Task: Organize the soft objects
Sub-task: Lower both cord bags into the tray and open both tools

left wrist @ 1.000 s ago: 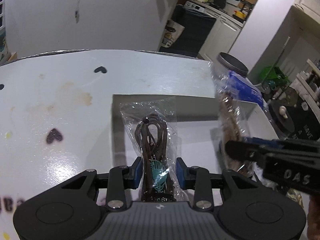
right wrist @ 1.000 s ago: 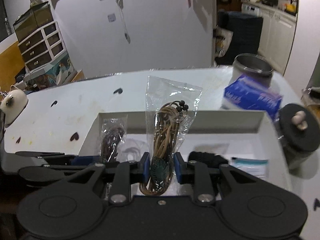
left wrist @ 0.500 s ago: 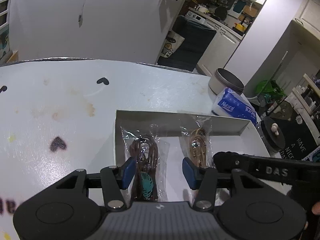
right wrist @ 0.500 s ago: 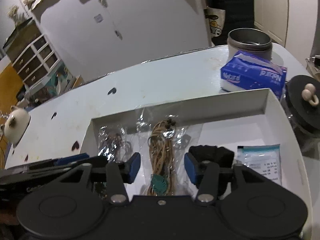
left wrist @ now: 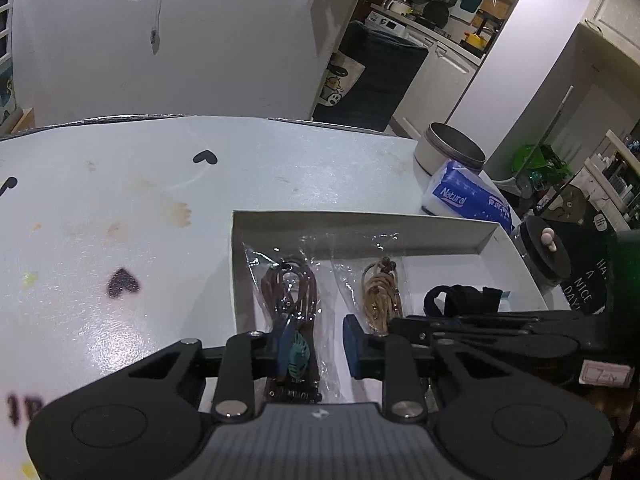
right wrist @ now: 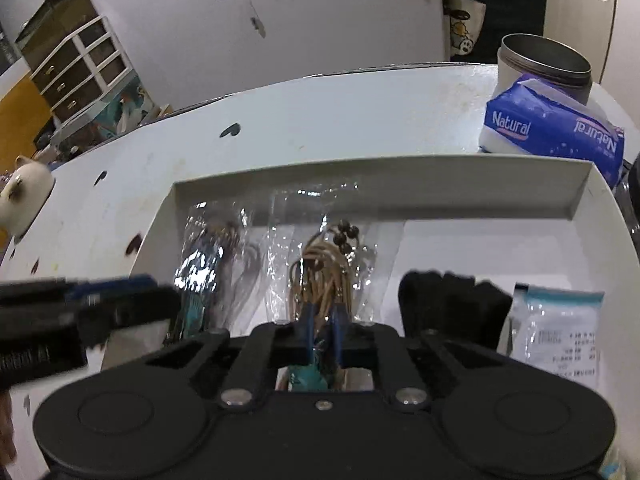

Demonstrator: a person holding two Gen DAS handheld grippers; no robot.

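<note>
White card forms the shallow tray [left wrist: 360, 236] that sits on the pale, stained bench [left wrist: 120, 220] dotted with black heart marks. Inside the tray, two clear plastic packets of coiled cord lie side by side, lengthwise from 6 to 12 o'clock. The dark brown cord packet [left wrist: 292, 300] is at the tray's 9 o'clock end, and the tan cord packet [right wrist: 324, 276], with small dark beads at its far tip, is just beside it toward 3 o'clock. The left gripper [left wrist: 316, 344] is at the near end of the dark brown cord packet. Its fingers are closing, with one blue pad against the teal leaf tag and the other at the clear edge of the plastic, so they pinch that packet. The right gripper [right wrist: 322, 320] is over the near end of the tan cord packet, and its fingers are closing to a narrow gap that pinches the cords just above a teal tag. Further toward 3 o'clock in the tray lie a black cloth bundle [right wrist: 448, 300] and a sealed pouch [right wrist: 560, 320] with a printed label. Beyond the tray's far wall at about 1 o'clock a blue tissue pack [right wrist: 552, 132] leans against a round metal tin [right wrist: 544, 60].
</note>
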